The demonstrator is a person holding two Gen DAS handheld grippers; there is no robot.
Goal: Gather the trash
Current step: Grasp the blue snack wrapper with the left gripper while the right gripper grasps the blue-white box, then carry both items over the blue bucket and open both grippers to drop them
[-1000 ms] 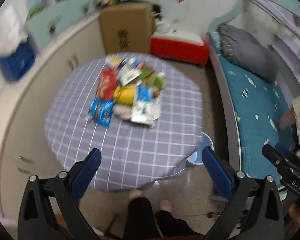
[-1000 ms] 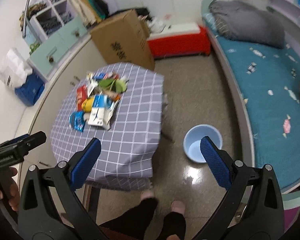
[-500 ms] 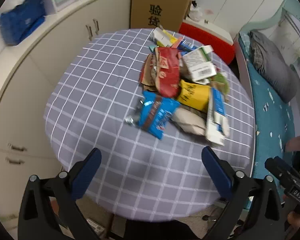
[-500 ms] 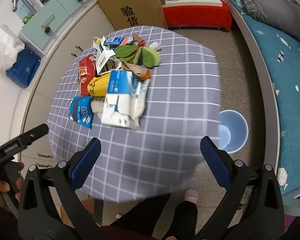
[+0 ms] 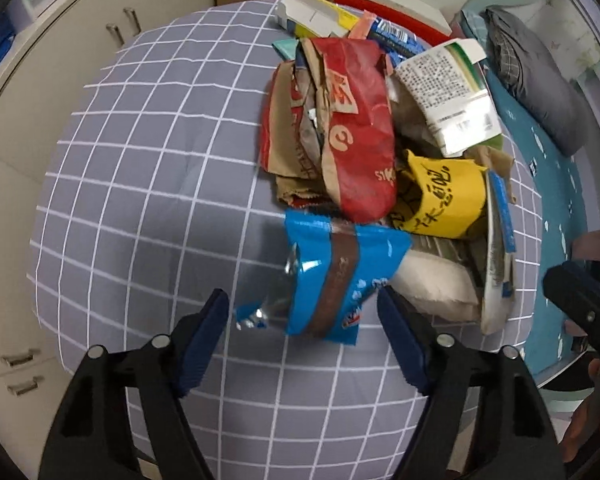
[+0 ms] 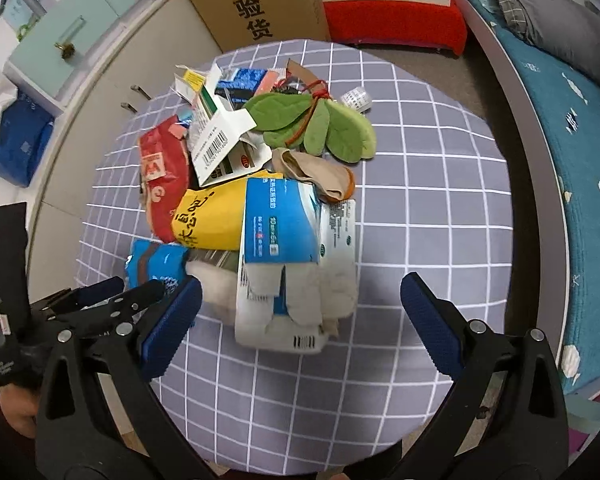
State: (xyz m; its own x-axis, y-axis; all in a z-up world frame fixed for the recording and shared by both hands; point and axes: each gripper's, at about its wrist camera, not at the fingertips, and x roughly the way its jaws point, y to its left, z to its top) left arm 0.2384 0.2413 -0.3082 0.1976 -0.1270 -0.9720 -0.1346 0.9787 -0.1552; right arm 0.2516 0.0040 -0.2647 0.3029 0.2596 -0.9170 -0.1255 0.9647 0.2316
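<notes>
The blue snack wrapper point(image 5: 332, 280) lies flat at the near edge of the trash heap point(image 6: 260, 184) on the checked tablecloth point(image 5: 140, 184), its long axis running from the near left up toward the far right, its torn silver end nearest the left pad. The left gripper point(image 5: 304, 320) is closing with the wrapper between its jaws (pads not pressing it). The right gripper point(image 6: 300, 300) stands wide open over a flattened white-and-blue carton point(image 6: 288, 264), holding nothing.

Grey white-checked tablecloth point(image 5: 140, 200), blue brown-striped wrapper point(image 5: 332, 280), red bag point(image 5: 356, 128), seemingly yellow packet point(image 5: 440, 200)
</notes>
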